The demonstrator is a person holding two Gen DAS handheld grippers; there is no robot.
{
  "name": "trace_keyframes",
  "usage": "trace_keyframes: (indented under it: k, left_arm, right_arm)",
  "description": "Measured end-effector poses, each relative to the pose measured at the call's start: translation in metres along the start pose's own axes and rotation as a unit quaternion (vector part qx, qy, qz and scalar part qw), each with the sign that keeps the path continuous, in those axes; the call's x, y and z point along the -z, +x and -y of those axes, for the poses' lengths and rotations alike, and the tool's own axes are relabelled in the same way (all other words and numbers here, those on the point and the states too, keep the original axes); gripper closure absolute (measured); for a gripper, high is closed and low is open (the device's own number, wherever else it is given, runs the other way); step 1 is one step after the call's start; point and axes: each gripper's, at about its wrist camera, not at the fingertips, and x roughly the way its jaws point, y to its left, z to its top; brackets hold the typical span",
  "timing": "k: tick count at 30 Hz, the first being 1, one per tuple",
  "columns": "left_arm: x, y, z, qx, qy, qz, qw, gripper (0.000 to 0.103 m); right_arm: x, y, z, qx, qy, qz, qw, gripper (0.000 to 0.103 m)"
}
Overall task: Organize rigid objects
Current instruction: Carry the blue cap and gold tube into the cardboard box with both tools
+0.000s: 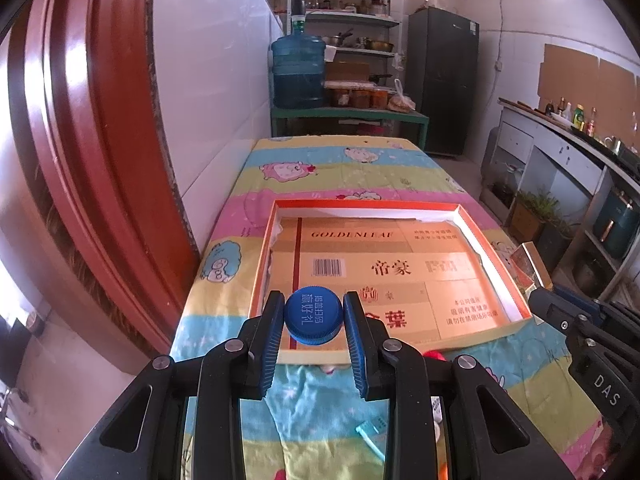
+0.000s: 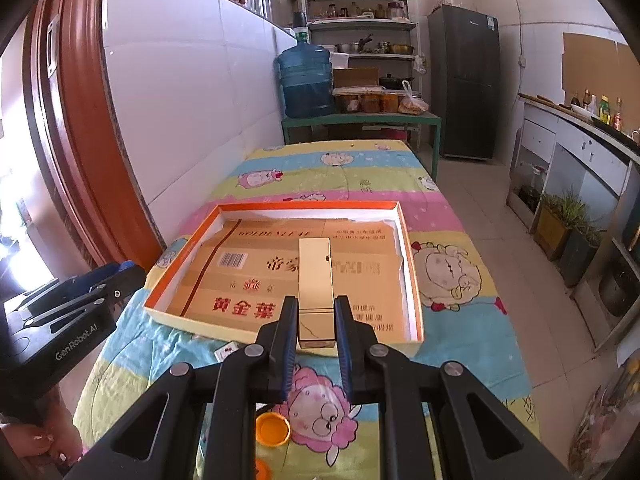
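The desk, under a cartoon-sheep cloth, carries a shallow orange-rimmed box lined with flattened carton, lying just ahead of and below both tongs. The right tongs clench a gold rectangular case, its long axis pointing straight forward over the box's near edge. The left tongs clench a blue bottle cap, poised above the near rim, so both hands look equally near for dropping.

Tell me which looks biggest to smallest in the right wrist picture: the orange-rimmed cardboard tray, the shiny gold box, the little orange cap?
1. Orange-rimmed cardboard tray.
2. Shiny gold rectangular box, clamped in the right gripper; it sits nearer the camera, so it looks larger than it is.
3. Small round orange cap on the cloth.
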Motion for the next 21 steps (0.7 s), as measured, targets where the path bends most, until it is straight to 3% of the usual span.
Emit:
trace_keyframes:
  k: [21]
  left_arm:
    - [-0.047,0.069,0.013,-0.01,0.008,-0.012,0.9998,0.072]
  right_arm:
    - [-0.031,0.059,0.012,0.004,-0.004,-0.016,1.0,0.084]
